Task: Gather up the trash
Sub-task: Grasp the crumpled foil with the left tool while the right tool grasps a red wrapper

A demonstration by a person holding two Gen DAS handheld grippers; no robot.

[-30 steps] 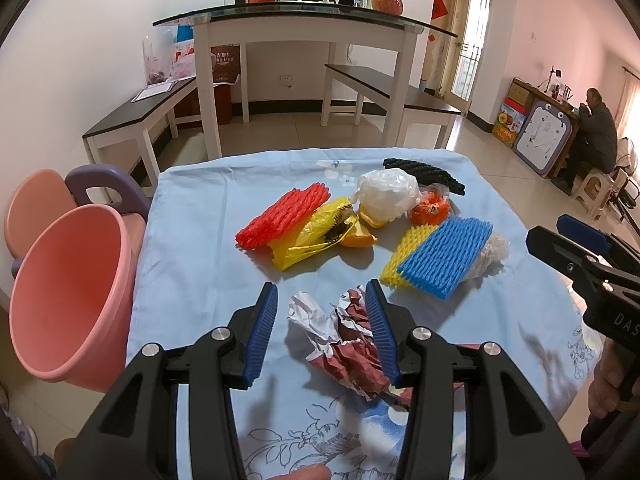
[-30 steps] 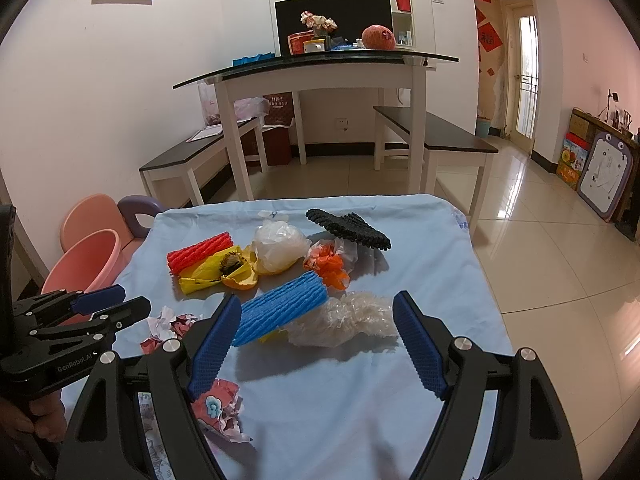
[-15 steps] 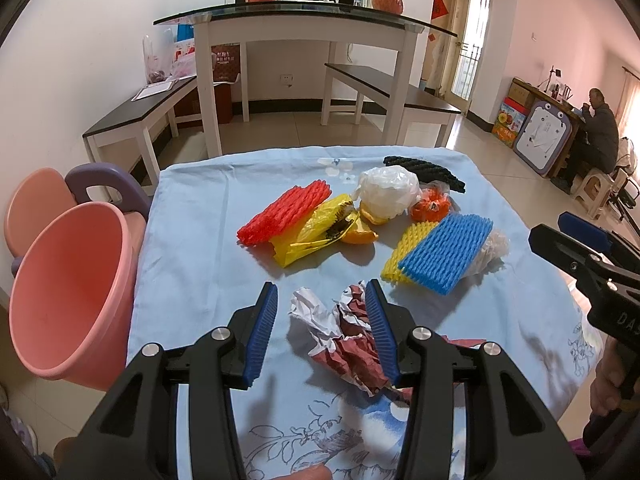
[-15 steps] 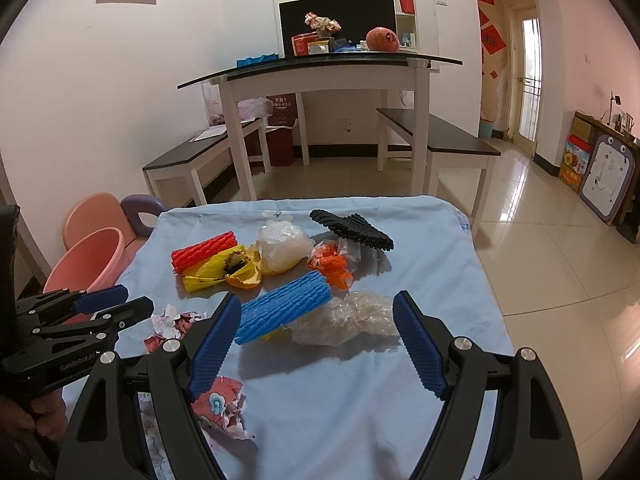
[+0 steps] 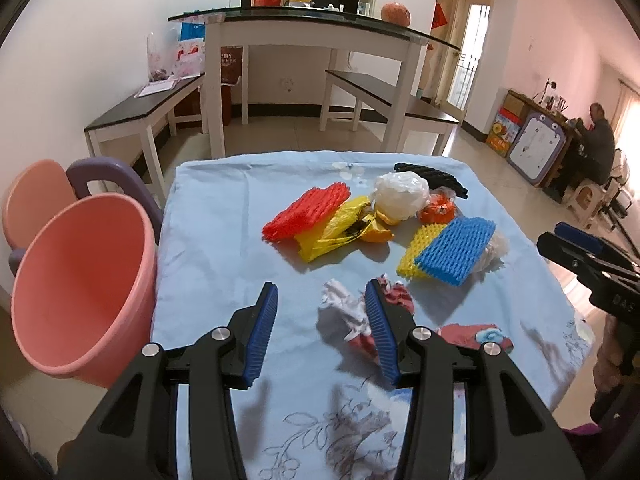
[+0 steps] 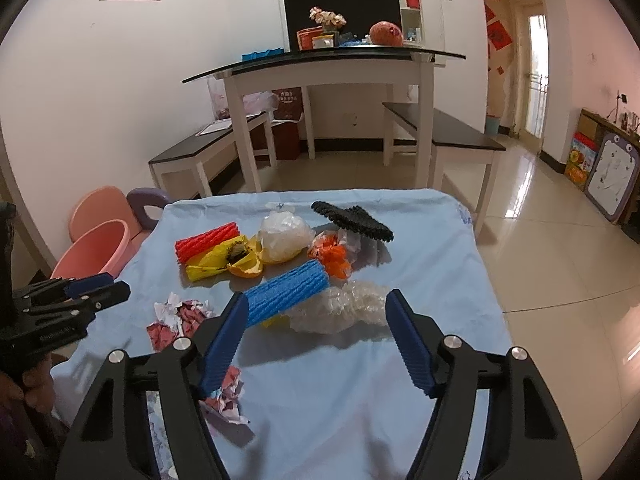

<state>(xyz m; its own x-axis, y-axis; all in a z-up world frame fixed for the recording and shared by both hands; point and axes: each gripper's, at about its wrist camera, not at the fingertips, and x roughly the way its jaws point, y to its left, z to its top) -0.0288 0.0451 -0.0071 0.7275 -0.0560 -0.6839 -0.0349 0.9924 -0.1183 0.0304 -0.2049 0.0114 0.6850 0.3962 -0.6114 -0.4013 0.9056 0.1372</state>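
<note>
Trash lies on a blue tablecloth (image 5: pixel 224 248): crumpled red-and-white paper (image 5: pixel 348 316), red foam net (image 5: pixel 306 212), yellow bag with peel (image 5: pixel 340 230), white bag (image 5: pixel 400 196), blue foam net (image 5: pixel 454 250), black net (image 5: pixel 436 176). My left gripper (image 5: pixel 322 330) is open just above the cloth, its right finger against the crumpled paper. My right gripper (image 6: pixel 316 340) is open and empty, near the blue net (image 6: pixel 286 296) and a clear plastic wad (image 6: pixel 344 308). A pink bucket (image 5: pixel 80 280) stands at the table's left edge.
Pink and purple chairs (image 5: pixel 36 192) stand behind the bucket. A second scrap of red paper (image 6: pixel 226 400) lies under my right gripper. A white table with benches (image 6: pixel 320 80) stands beyond. A person (image 5: pixel 600 136) sits far right.
My left gripper has shifted left and slightly back, so the crumpled paper now sits at its right finger. The right gripper has risen a little and stays open.
</note>
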